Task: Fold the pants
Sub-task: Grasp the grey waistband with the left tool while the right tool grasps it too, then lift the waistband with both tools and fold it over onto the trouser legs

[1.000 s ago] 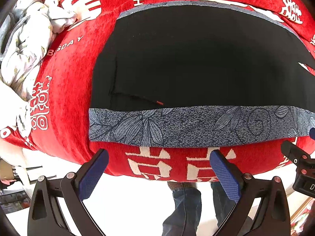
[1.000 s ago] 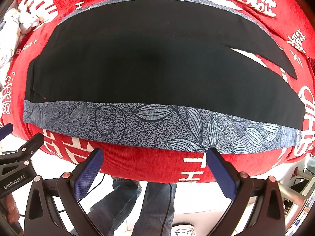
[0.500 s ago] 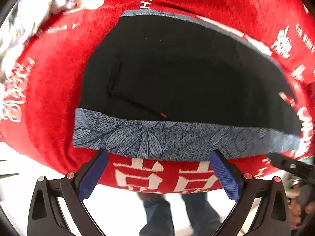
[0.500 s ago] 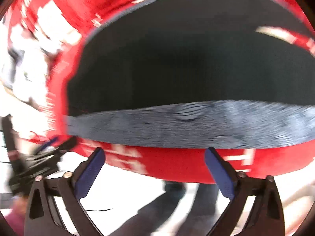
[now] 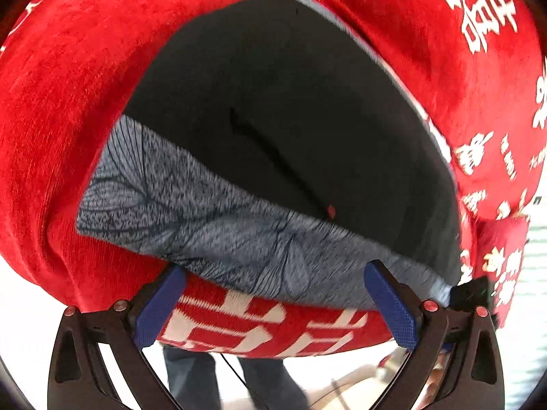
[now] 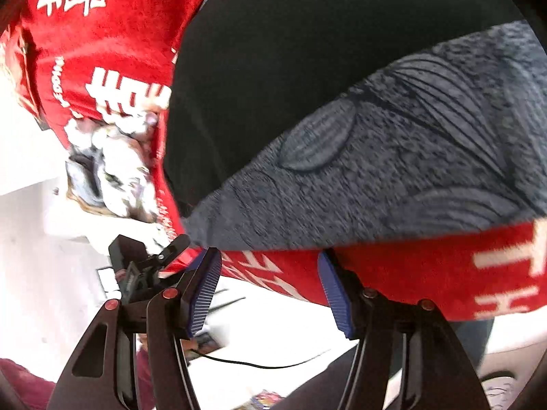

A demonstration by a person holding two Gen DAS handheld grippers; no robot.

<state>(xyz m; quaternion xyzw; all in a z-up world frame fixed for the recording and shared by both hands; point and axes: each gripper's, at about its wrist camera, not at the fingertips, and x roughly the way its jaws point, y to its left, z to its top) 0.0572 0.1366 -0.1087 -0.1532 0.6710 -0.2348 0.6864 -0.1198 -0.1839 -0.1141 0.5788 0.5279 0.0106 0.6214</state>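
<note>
Both grippers gape wide and grip nothing: the left gripper (image 5: 275, 302) sits at the near edge of the black pants (image 5: 290, 109), its blue pads (image 5: 389, 302) just below the grey leaf-print band (image 5: 218, 225). Beside it, the right gripper (image 6: 270, 288) points at the same band's corner. Under the pants lies a red cloth (image 5: 61, 102) with large white Chinese characters; its small lettering is unreadable.

Matt black pants (image 5: 290, 109) on seemingly plush red cloth (image 5: 68, 102).
</note>
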